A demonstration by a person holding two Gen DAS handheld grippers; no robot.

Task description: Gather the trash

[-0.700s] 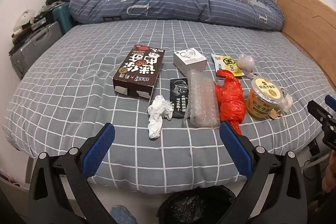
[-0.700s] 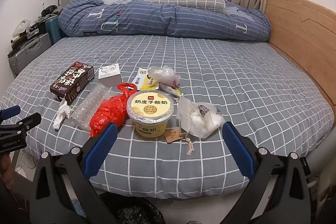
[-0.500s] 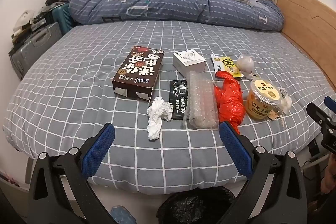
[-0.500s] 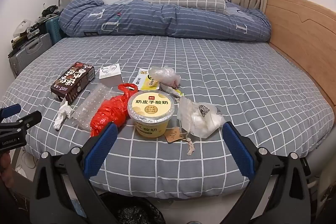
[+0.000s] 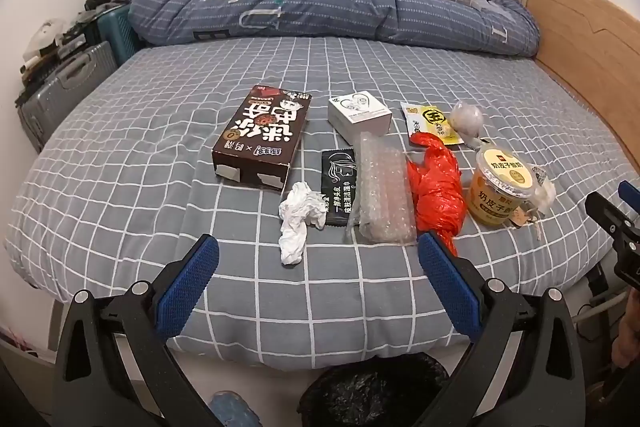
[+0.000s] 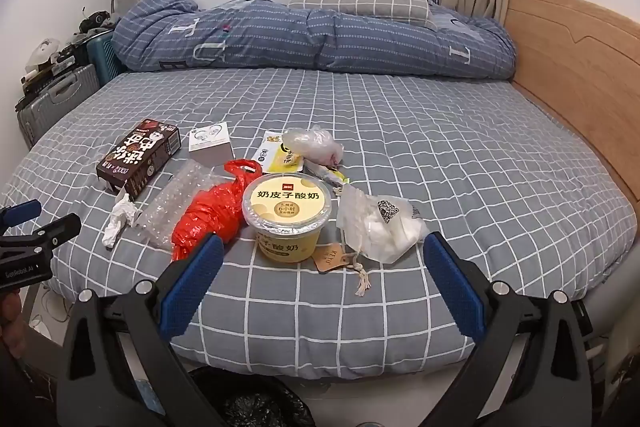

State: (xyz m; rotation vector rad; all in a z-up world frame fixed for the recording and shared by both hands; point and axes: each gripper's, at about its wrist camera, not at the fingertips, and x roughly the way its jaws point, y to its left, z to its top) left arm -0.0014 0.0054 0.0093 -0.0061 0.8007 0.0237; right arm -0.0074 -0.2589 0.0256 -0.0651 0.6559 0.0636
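Trash lies near the front edge of a grey checked bed [image 5: 120,187]. There is a brown carton [image 5: 262,139], a crumpled white tissue [image 5: 298,217], a black sachet [image 5: 338,187], bubble wrap [image 5: 384,191], a red plastic bag [image 5: 438,191], a yellow yoghurt cup [image 6: 286,215] and a clear bag with white contents [image 6: 380,227]. My left gripper [image 5: 318,259] is open and empty, above the bed edge in front of the tissue and bubble wrap. My right gripper [image 6: 322,259] is open and empty, in front of the yoghurt cup.
A black-lined bin [image 5: 372,391] stands on the floor below the bed edge. A white box [image 5: 358,115], a yellow packet [image 5: 434,121] and a small clear bag [image 6: 314,145] lie further back. A folded blue duvet [image 5: 320,11] and pillow are at the head. Suitcases [image 5: 60,91] stand at left.
Both grippers have drifted slightly; the items sit a little lower and nearer in view. Nothing was taken hold of.
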